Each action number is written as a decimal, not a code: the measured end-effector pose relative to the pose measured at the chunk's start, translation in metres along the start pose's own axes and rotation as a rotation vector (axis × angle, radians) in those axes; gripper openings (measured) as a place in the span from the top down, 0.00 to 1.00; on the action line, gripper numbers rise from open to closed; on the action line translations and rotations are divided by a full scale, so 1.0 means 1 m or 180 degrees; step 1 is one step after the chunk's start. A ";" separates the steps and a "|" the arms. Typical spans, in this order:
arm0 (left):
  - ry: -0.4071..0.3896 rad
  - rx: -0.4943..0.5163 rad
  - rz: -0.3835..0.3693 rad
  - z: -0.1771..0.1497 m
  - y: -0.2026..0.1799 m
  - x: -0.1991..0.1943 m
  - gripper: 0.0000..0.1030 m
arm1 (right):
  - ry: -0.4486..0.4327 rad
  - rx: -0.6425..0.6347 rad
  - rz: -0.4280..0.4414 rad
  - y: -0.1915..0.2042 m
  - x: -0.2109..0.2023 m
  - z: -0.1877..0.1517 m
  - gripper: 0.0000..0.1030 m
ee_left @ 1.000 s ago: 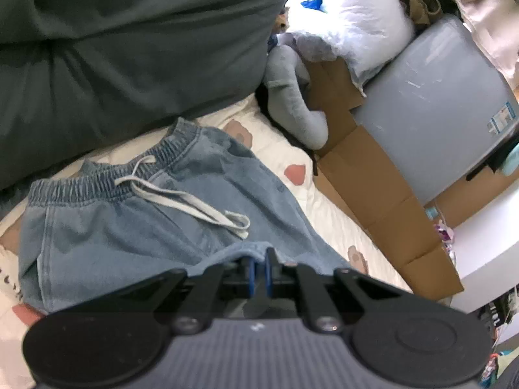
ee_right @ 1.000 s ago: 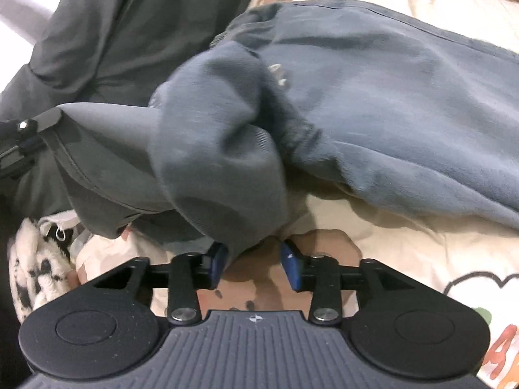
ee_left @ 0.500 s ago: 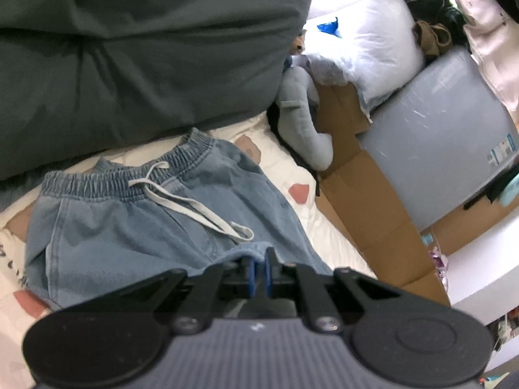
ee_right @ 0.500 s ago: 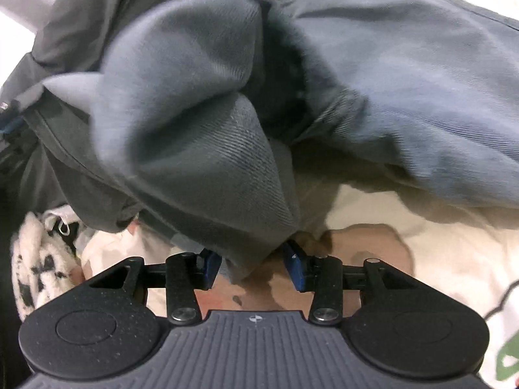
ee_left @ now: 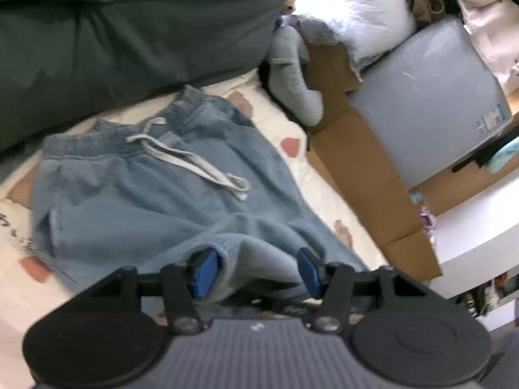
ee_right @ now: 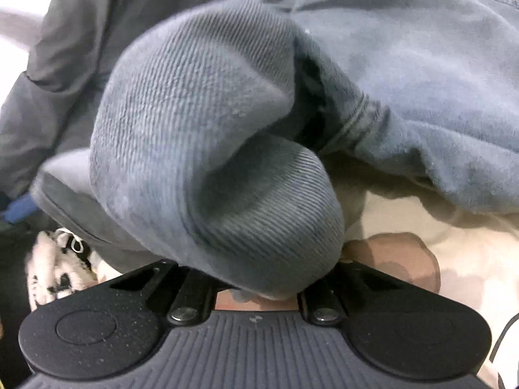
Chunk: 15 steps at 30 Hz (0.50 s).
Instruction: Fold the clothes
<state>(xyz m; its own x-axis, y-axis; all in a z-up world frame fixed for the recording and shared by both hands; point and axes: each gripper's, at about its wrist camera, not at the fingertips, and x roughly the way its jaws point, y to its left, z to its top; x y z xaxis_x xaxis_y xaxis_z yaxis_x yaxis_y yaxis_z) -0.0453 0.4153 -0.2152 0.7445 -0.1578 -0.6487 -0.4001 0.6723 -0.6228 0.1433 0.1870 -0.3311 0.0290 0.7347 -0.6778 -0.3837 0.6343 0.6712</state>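
Observation:
Light blue shorts (ee_left: 146, 194) with a white drawstring (ee_left: 194, 165) lie on the patterned bedsheet (ee_left: 292, 123). My left gripper (ee_left: 258, 270) sits at the near leg hem (ee_left: 233, 246). Its jaws are opening, with the hem loose between the blue pads and only brushing the left pad (ee_left: 207, 272). In the right wrist view a thick fold of the shorts (ee_right: 201, 123) is bunched over my right gripper (ee_right: 259, 291). Its jaws are closing on that fold. The cloth hides both pads.
A dark green duvet (ee_left: 129, 26) fills the far left of the bed. A grey plush toy (ee_left: 292, 74), cardboard boxes (ee_left: 363, 168), a grey bag (ee_left: 428, 103) and a white surface (ee_left: 480, 220) line the bed's right edge. A black-and-white cloth (ee_right: 52, 272) lies near the right gripper.
The left jaws, shut on the hem before, now stand apart. The right jaws, apart before, have closed in on the fold, which now covers the pads.

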 end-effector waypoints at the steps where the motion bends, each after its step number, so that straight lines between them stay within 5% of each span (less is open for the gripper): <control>1: -0.0029 -0.0014 0.0052 0.001 0.005 -0.001 0.44 | -0.0019 -0.0008 0.0005 0.001 -0.001 0.001 0.90; 6: -0.0247 -0.0060 0.0638 0.012 0.033 0.001 0.32 | -0.0031 -0.0055 -0.0002 0.007 -0.003 0.001 0.90; 15: -0.0424 -0.0259 0.1384 0.033 0.097 0.038 0.28 | -0.0016 -0.0143 -0.0041 0.015 -0.002 0.005 0.91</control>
<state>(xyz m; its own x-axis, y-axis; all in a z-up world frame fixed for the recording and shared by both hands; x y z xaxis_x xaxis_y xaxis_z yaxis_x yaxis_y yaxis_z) -0.0382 0.4981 -0.2854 0.5583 0.2240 -0.7988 -0.7271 0.5958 -0.3411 0.1418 0.1957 -0.3183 0.0390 0.7278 -0.6847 -0.4242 0.6325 0.6481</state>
